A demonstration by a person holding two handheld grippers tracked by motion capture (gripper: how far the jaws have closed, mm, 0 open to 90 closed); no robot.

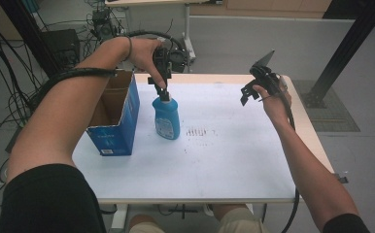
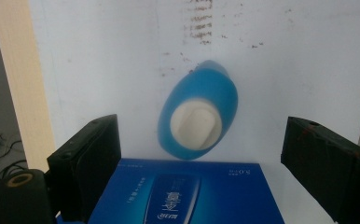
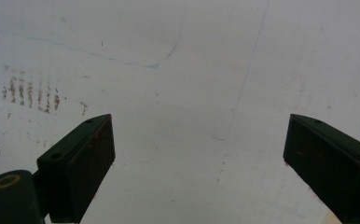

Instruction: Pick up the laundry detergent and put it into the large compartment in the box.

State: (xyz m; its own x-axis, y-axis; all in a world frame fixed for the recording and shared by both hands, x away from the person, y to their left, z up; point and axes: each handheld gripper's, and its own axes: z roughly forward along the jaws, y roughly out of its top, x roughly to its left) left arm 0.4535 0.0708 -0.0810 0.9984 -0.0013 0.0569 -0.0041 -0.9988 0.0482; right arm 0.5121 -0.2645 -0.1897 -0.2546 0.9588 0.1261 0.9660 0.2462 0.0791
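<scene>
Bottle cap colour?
White or cream, on the blue bottle; the cap shows best in the left gripper view, from above.

Blue bottle (image 1: pixel 166 118) with white cap stands upright on table; beside open box (image 1: pixel 113 119).

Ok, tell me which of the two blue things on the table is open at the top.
The blue cardboard box, left of the blue bottle. Its top flaps stand open, showing the brown inside. The bottle is closed by its white cap, with the open left gripper above it.
</scene>
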